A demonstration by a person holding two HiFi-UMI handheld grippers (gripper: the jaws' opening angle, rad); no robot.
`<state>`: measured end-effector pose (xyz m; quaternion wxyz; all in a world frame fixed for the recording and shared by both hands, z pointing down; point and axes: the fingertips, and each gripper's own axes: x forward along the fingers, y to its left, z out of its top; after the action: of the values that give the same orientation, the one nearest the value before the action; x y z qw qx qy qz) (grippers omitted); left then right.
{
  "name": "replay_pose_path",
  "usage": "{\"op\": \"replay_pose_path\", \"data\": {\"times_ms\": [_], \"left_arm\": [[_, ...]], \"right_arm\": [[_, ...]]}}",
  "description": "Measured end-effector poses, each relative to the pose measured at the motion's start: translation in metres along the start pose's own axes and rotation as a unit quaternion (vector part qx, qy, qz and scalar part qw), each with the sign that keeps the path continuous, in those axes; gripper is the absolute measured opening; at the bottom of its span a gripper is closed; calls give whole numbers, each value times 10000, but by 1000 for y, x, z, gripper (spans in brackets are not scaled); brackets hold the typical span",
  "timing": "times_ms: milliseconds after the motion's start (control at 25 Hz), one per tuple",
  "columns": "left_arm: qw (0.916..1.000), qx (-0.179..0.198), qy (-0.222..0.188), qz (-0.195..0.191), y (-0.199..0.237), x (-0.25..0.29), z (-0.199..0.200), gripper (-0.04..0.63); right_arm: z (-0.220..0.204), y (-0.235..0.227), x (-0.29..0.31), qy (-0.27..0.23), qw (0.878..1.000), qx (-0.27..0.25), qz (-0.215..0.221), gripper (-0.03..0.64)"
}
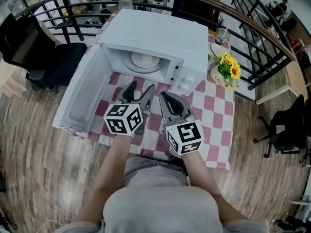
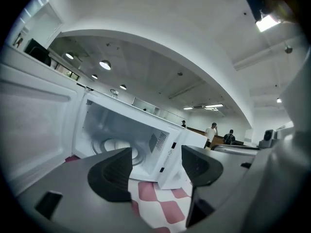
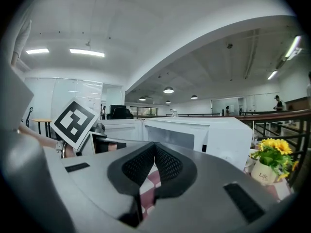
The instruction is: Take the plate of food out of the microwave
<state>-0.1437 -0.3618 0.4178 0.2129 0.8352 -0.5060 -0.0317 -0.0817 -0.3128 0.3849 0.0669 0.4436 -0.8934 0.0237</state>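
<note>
**Plate Still Inside, Microwave Door Wide Open**

The microwave is seen on the checked table, with its door swung wide to the left. The plate is found inside the cavity, set on the turntable and untouched. Both tools are held side by side just in front of the opening. The left tool is spread apart, with nothing caught between its jaws. The right tool is pressed together and empty. A pot of yellow flowers is placed at the microwave's right.
</note>
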Motion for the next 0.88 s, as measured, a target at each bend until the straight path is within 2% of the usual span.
{"op": "replay_pose_path", "data": {"times_ms": [200,320,440,600,880], "left_arm": [[9978,-667,26,41,26,17,-3,304],[9922,-1238,81,105,42,28,-10,304],[9827,-1842,157,143,56,40,-15,304],[9736,-2257,268,229,72,53,-25,304],[9420,-3317,311,396,96,72,-42,304]], "right_arm": [[-6,-4,16,118,9998,42,-120,25],[-11,-6,23,203,9997,33,-164,25],[-15,-10,29,254,9994,49,-231,25],[-23,-10,37,343,9990,85,-268,25],[-34,-10,51,501,9984,92,-228,25]]}}
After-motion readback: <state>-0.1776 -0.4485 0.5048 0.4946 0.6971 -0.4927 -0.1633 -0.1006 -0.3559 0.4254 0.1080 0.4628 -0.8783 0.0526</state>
